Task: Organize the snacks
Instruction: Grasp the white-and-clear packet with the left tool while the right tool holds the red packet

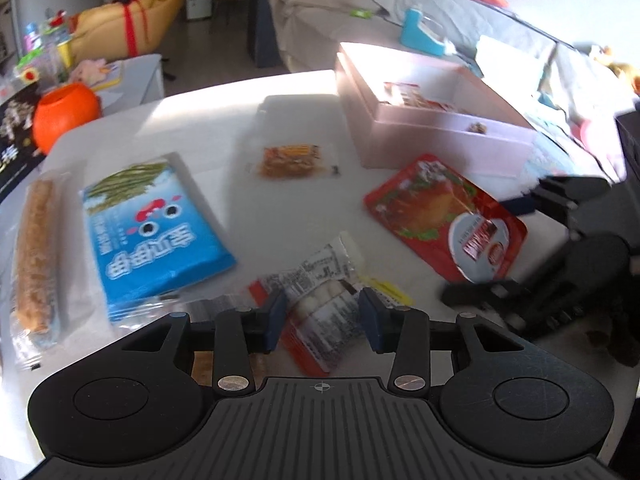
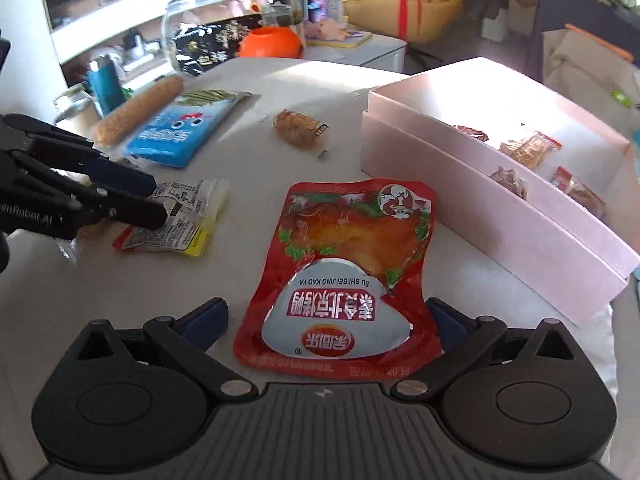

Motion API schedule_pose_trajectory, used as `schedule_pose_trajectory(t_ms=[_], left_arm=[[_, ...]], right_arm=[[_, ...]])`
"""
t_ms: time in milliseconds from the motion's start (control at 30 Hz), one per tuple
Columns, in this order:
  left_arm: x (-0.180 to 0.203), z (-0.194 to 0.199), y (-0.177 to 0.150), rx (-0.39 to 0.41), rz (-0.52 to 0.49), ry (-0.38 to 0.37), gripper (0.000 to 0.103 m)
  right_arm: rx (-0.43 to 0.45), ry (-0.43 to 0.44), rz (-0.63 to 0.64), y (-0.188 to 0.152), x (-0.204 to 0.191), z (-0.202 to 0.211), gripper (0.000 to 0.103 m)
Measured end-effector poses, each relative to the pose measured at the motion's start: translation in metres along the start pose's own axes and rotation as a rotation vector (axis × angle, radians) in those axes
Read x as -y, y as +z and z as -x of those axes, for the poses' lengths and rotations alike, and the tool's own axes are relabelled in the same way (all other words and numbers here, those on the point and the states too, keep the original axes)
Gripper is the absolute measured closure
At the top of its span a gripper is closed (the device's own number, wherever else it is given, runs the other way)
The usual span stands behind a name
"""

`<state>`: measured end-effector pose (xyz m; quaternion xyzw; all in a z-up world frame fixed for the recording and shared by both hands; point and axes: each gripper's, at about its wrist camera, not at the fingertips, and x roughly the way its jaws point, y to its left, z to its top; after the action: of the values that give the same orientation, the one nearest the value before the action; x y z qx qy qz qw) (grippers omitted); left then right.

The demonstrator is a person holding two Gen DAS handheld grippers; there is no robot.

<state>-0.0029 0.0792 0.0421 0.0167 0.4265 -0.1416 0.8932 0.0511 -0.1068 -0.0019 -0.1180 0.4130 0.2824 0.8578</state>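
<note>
The red roast-duck pouch (image 2: 344, 276) is a glossy plastic film with a shiny silver label, and the blue snack bag (image 1: 152, 236) at 9 o'clock of the left wrist view is also a smooth, glossy film. The small printed packet (image 1: 320, 304) and the long wrapper around the rough, crumbly brown stick (image 1: 36, 252) look like thin clear plastic with creases. The pink box (image 2: 492, 200) at 2 o'clock looks like matt cardboard, the table (image 1: 224, 128) is a smooth matt white surface, and both gripper bodies are matt black plastic with ribbed tops, small bright metal pins and blue pads (image 1: 370, 316).

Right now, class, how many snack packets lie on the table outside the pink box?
5: cereal stick far left, blue packet beside it, small orange packet mid-table, clear-wrapped packet between the left fingers, red pouch between the right fingers.
</note>
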Motion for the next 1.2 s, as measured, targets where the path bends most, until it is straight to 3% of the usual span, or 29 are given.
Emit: schedule_pose_trajectory(t_ms=[100,167,233,300,367,467,600,700,767,1200], left_arm=[[0.004,0.001,-0.001,-0.007,-0.028,0.0,0.057],[0.005,0.005,-0.002,-0.004,-0.039,0.002,0.057],[0.004,0.009,-0.001,0.01,-0.055,0.007,0.057],[0.002,0.012,0.003,0.034,-0.059,0.009,0.057],[-0.004,0.011,0.008,0.063,-0.042,0.004,0.057],[-0.018,0.002,0.015,0.093,0.017,-0.012,0.058],[-0.022,-0.011,0.019,0.045,0.036,-0.046,0.058],[-0.004,-0.01,0.012,-0.003,-0.049,-0.095,0.057],[0.013,-0.007,0.005,-0.026,-0.131,-0.095,0.056],[0.069,0.007,-0.017,-0.085,-0.453,-0.065,0.054]], right_arm=[[0.016,-0.055,-0.076,0.008,-0.003,-0.008,0.0],[0.028,-0.095,-0.06,0.009,-0.008,-0.014,0.0],[0.028,-0.09,-0.058,0.01,-0.006,-0.014,0.0],[0.03,-0.077,-0.049,0.009,-0.002,-0.009,0.007],[0.03,-0.078,-0.06,0.004,0.005,-0.001,0.019],[0.042,-0.132,-0.095,-0.011,0.02,0.012,0.019],[0.053,-0.174,-0.181,-0.03,0.046,0.028,0.019],[0.076,-0.2,-0.201,-0.043,0.055,0.033,0.015],[0.088,-0.219,-0.222,-0.049,0.058,0.031,0.001],[0.104,-0.244,-0.23,-0.051,0.059,0.03,0.0]])
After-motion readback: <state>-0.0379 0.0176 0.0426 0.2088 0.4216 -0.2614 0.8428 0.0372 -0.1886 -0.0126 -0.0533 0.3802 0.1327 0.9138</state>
